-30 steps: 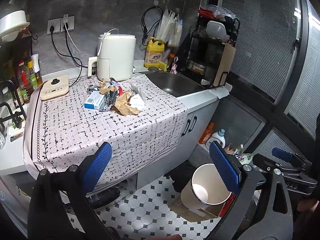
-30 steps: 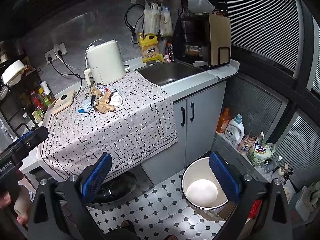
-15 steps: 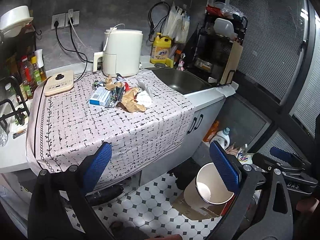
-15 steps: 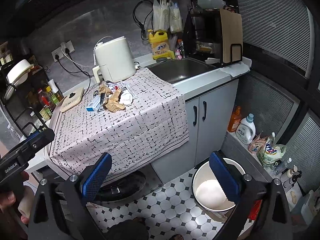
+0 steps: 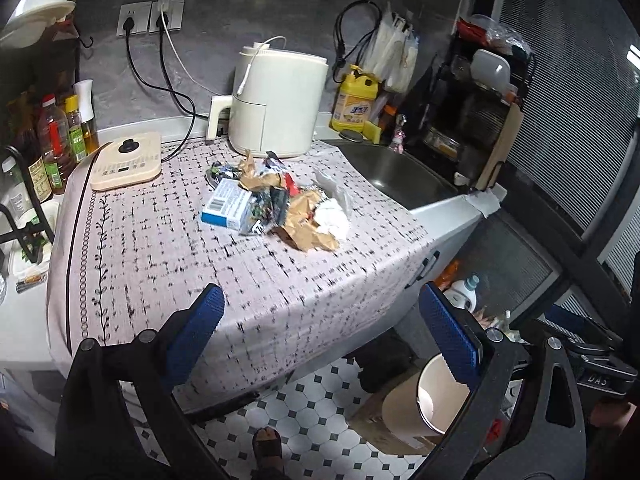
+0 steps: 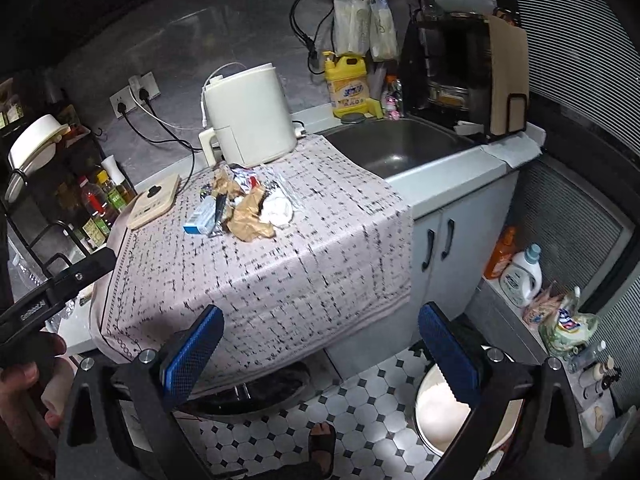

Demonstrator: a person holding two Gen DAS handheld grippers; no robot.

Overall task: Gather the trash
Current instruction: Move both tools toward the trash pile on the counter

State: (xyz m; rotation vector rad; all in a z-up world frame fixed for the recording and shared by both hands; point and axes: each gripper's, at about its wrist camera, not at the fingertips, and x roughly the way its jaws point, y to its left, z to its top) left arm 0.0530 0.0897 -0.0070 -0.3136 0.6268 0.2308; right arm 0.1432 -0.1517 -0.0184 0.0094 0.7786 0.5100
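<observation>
Both grippers hang in the air short of the counter with jaws spread wide and nothing between them: the left gripper (image 5: 320,332) and the right gripper (image 6: 320,344). The trash pile (image 5: 276,204) of crumpled brown paper, white tissue, wrappers and a small blue box (image 5: 226,209) lies on the patterned cloth (image 5: 160,256), toward 12 o'clock from both, just before the cream appliance (image 5: 276,104). The bin (image 6: 452,412) stands on the tiled floor at 5 o'clock.
</observation>
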